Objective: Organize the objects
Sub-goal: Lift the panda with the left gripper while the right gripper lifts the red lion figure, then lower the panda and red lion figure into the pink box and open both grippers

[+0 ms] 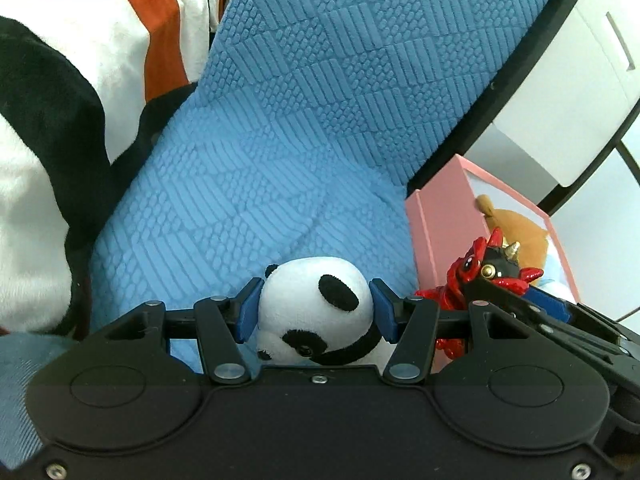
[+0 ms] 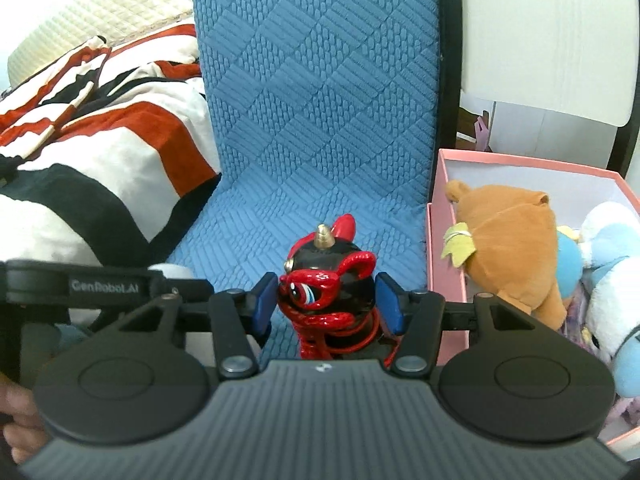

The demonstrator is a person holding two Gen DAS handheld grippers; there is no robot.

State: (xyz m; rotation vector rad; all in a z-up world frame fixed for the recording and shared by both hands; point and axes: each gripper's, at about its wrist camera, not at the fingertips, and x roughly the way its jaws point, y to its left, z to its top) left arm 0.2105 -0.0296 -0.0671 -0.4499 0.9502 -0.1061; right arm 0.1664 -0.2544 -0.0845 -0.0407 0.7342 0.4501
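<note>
Panda plush [image 1: 316, 304] sits pinched between the blue pads of the left gripper [image 1: 316, 304], held above the blue quilted cover [image 1: 320, 120]; right gripper [image 2: 326, 300] clamps the red-and-black dragon figurine [image 2: 328, 284] on both sides, over the same cover; just right of it, the pink box [image 2: 444, 240] holds a brown plush [image 2: 516, 240] and a white-and-blue plush [image 2: 612, 280]; striped blanket [image 2: 100, 140] lies left.

Bedroom: bed quilt [image 1: 320, 100], blanket [image 2: 100, 152]
</note>
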